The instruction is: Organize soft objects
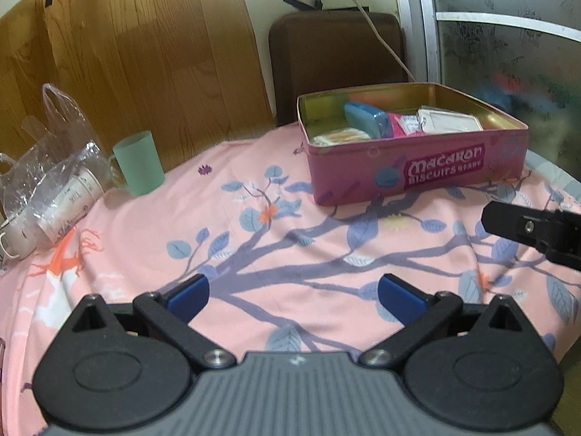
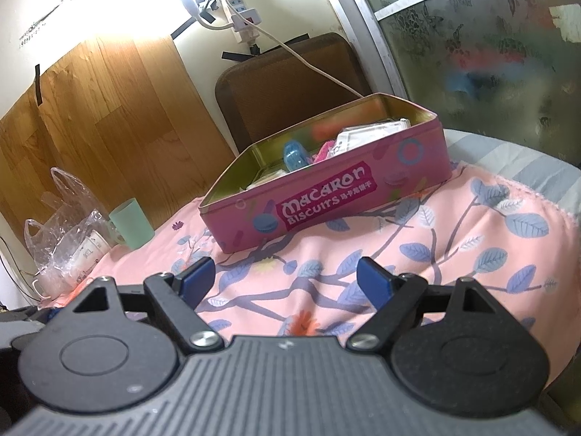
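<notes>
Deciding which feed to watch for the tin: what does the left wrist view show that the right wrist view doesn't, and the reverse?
Left wrist only: the right gripper's black finger entering from the right edge, and a look down into the tin at its contents. Right wrist only: the white power strip on the wall and the striped surface beyond the cloth. Both: the pink biscuit tin, the green cup, the plastic bag, the floral cloth, and open, empty jaws.

From my left claw, the right gripper (image 1: 488,218) is cut off by the frame edge off to the right, only one finger showing. Ahead, the tin (image 2: 326,196) wall hides most contents from my right claw. Mugs inside the plastic bag (image 1: 54,167) far left are blurred.
</notes>
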